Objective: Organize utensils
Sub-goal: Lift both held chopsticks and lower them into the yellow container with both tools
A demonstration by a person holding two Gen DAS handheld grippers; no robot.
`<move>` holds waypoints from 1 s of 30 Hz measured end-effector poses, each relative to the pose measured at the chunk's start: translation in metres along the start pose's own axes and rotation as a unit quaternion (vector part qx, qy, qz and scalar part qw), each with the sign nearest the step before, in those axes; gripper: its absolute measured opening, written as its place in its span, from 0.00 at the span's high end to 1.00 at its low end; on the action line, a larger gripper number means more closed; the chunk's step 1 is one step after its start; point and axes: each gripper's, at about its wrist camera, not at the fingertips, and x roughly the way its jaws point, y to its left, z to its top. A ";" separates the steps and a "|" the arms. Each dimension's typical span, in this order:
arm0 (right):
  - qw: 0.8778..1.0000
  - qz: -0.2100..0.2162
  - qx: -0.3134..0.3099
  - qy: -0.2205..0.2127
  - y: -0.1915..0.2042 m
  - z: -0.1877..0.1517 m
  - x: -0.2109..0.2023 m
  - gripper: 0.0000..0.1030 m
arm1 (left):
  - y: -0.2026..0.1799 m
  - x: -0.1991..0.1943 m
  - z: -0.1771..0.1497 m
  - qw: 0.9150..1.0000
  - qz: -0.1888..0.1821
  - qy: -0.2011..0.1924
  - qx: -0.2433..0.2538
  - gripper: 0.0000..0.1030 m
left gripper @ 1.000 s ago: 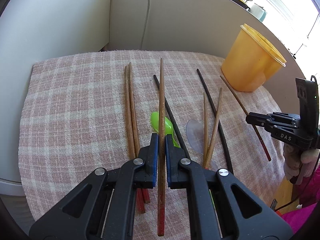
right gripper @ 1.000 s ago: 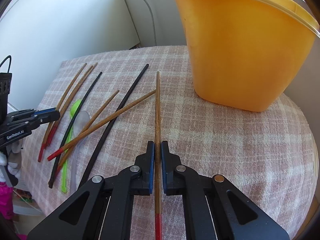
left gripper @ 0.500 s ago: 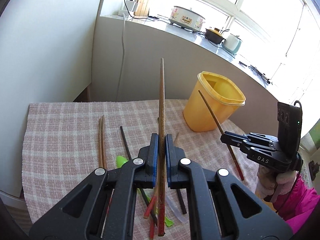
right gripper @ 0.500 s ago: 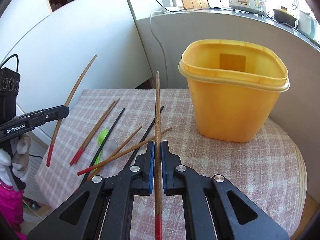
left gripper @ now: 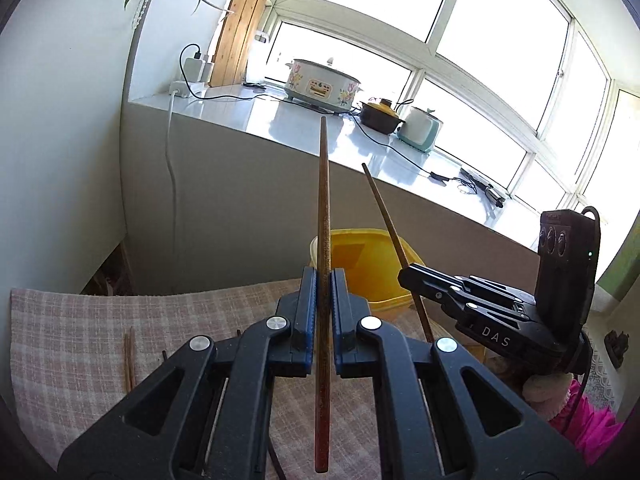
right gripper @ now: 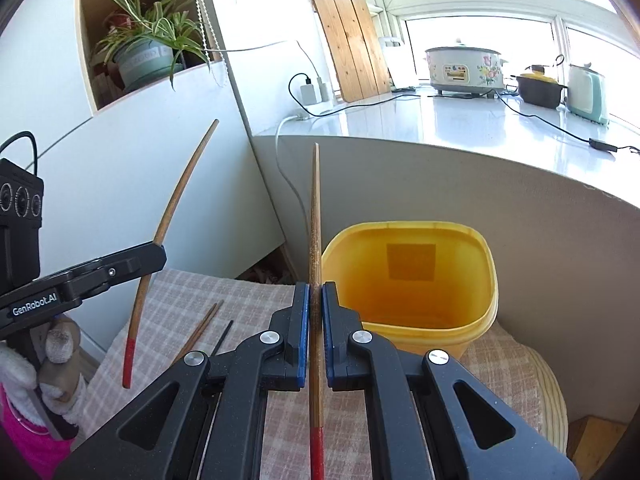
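The left gripper (left gripper: pixel 323 308) is clenched on a wooden chopstick (left gripper: pixel 322 216). The stick passes between the blue pads and points up and away, and its dark red end hangs near the camera. The right gripper (right gripper: pixel 315 320) is also clenched on a chopstick (right gripper: pixel 315 216) of the same kind. This one stands straight between the pads and its red tip is at the bottom edge of the right view.

In the left view the right gripper (left gripper: pixel 412 276) appears at the right side, above the table, with its chopstick (left gripper: pixel 386 216) leaning to the upper left. In the right view the left gripper (right gripper: pixel 156 254) appears at the left side, and its chopstick (right gripper: pixel 176 200) looks curved by the lens. A gloved hand (right gripper: pixel 48 344) and a pink sleeve (right gripper: pixel 28 440) are below that gripper.

Under both grippers lies a checked cloth (right gripper: pixel 500 380) on the table. Some chopsticks remain on it: a brown pair (right gripper: pixel 202 328) and a black one (right gripper: pixel 222 336) beside it, at the left of the right gripper.

A yellow tub (right gripper: pixel 412 280) stands open on the cloth, just behind the right gripper's fingers. Only a label patch shows on its inner back wall.

Behind the tub there is a grey wall with a white counter (right gripper: pixel 440 120). On the counter stand a flowered cooker (right gripper: pixel 464 70), a dark pot (right gripper: pixel 538 88) and a pale green kettle (right gripper: pixel 588 94). A plant (right gripper: pixel 148 48) sits on a shelf at the upper left.
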 end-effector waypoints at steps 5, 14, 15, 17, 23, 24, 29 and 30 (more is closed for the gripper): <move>1.000 -0.015 -0.002 -0.024 -0.007 0.020 0.002 0.95 | -0.010 0.027 0.016 1.000 -0.014 -0.012 -0.007 0.95; 0.996 -0.055 0.006 -0.074 -0.037 0.050 0.014 0.95 | -0.020 0.076 0.036 0.999 -0.041 -0.013 -0.018 0.95; 0.995 -0.057 0.009 -0.079 -0.040 0.052 0.015 0.95 | -0.020 0.082 0.037 0.999 -0.041 -0.013 -0.020 0.95; 0.994 -0.059 0.016 -0.091 -0.048 0.056 0.017 0.95 | -0.020 0.092 0.039 0.999 -0.043 -0.011 -0.026 0.95; 0.992 -0.072 0.015 -0.100 -0.061 0.068 0.025 0.95 | -0.021 0.120 0.048 0.998 -0.044 -0.016 -0.036 0.95; 0.992 -0.076 0.013 -0.098 -0.062 0.068 0.027 0.95 | -0.022 0.124 0.049 0.998 -0.040 -0.020 -0.032 0.95; 0.992 -0.090 0.017 -0.090 -0.070 0.065 0.034 0.95 | -0.024 0.140 0.050 0.999 -0.025 -0.025 -0.025 0.95; 0.992 -0.092 0.017 -0.090 -0.072 0.064 0.035 0.95 | -0.023 0.141 0.049 0.999 -0.024 -0.025 -0.027 0.95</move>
